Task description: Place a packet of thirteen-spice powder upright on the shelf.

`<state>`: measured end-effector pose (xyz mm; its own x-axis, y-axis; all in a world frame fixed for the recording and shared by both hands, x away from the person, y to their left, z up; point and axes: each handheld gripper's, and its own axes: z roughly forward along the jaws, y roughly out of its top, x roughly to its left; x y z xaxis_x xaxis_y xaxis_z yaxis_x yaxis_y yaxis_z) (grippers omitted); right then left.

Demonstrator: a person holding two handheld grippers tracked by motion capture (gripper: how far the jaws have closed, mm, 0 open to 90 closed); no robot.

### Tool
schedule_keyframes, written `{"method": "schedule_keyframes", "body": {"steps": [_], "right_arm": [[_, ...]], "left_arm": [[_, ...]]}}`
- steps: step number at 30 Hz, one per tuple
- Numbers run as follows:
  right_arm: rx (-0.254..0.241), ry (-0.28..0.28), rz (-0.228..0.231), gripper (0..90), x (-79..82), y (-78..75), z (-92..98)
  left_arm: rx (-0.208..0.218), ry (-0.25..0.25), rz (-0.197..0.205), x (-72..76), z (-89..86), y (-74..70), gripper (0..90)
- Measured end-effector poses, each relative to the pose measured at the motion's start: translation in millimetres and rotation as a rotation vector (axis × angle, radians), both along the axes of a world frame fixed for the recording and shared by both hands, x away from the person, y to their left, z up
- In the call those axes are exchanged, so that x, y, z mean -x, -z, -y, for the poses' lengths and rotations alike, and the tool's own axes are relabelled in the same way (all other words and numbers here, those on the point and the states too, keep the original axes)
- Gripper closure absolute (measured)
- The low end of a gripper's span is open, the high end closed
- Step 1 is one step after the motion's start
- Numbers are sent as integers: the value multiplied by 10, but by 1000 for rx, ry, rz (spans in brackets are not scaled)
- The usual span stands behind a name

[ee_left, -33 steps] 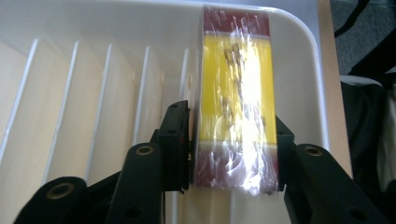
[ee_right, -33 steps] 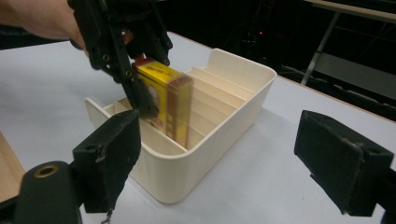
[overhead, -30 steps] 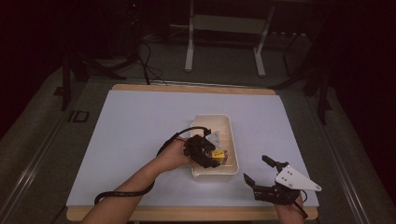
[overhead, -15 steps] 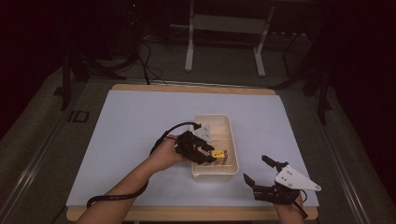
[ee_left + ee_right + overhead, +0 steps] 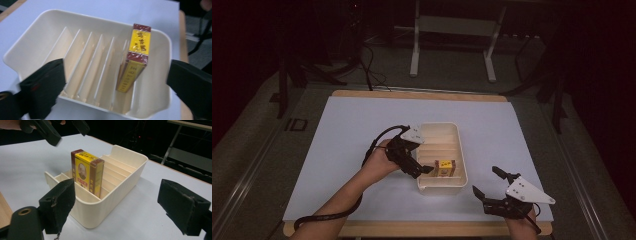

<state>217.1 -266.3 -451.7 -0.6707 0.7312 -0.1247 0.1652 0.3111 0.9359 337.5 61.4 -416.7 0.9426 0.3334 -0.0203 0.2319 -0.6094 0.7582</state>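
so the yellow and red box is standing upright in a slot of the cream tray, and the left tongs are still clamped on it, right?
Not quite. The yellow and red box does stand upright in a slot of the cream tray, but the left tongs have just been opening and their jaws stand wide apart, clear of the box, with nothing pressed between them. The left gripper view shows this.

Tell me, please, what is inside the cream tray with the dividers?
One yellow and dark red box stands upright in a slot near one end of the cream tray. The other visible slots look empty; the floor under the box is covered.
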Motion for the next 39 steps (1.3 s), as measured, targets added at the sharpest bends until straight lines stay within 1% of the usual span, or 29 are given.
{"method": "schedule_keyframes", "body": {"steps": [1,2,5,7,8,9,10,11,12,13,15,18,19,20,21,22,23,24,27,28,29,30,32,34,35,39], "right_arm": [[-1,1,-1,145,-1,1,0],[0,1,-1,145,-1,1,0],[-1,1,-2,145,-2,3,-1],[0,2,-2,146,-1,2,-1],[0,1,-1,145,1,2,-2],[-1,0,1,145,1,2,-3],[-2,0,1,145,1,1,-4],[-1,0,2,145,1,1,-4],[-1,1,1,145,1,2,-5],[-1,1,1,145,1,2,-5],[0,2,1,145,1,1,-5],[1,3,2,146,2,1,-6],[0,3,2,145,2,1,-5],[0,3,2,146,1,1,-5],[0,3,2,146,1,1,-5],[0,4,3,145,0,2,-6],[0,4,3,146,1,3,-7],[0,5,1,145,2,3,-8],[1,5,1,146,1,5,-9],[1,5,1,146,1,5,-9],[1,5,0,145,0,6,-9],[2,5,-1,145,0,6,-9],[2,5,0,145,1,6,-11],[3,4,4,145,3,5,-13],[3,5,4,145,3,5,-14],[3,7,3,145,4,5,-13]], "left_arm": [[4,-5,4,2,-16,-3,15],[12,-23,11,8,-38,-7,15],[42,-47,-8,2,-116,-12,15],[35,-52,-8,0,-144,-12,15],[35,-72,-5,10,-200,-5,15],[35,-74,-11,14,-224,0,15],[30,-79,-10,19,-241,3,15],[23,-94,0,30,-271,7,15],[24,-94,-9,34,-293,10,15],[24,-94,-9,34,-293,10,15],[32,-111,-17,49,-355,18,15],[27,-132,-12,66,-408,22,16],[29,-139,-18,71,-425,26,15],[22,-152,-10,79,-443,28,15],[22,-152,-10,79,-443,28,16],[10,-168,-12,95,-487,36,15],[4,-171,-7,106,-513,38,16],[3,-178,-9,115,-529,44,16],[-6,-207,6,142,-591,52,16],[-6,-207,6,142,-591,52,16],[-2,-227,19,163,-635,56,15],[0,-237,22,174,-656,56,16],[3,-239,21,180,-679,57,15],[-1,-251,23,194,-713,67,16],[-2,-258,15,201,-744,83,16],[-9,-265,9,220,-792,117,15]]}}
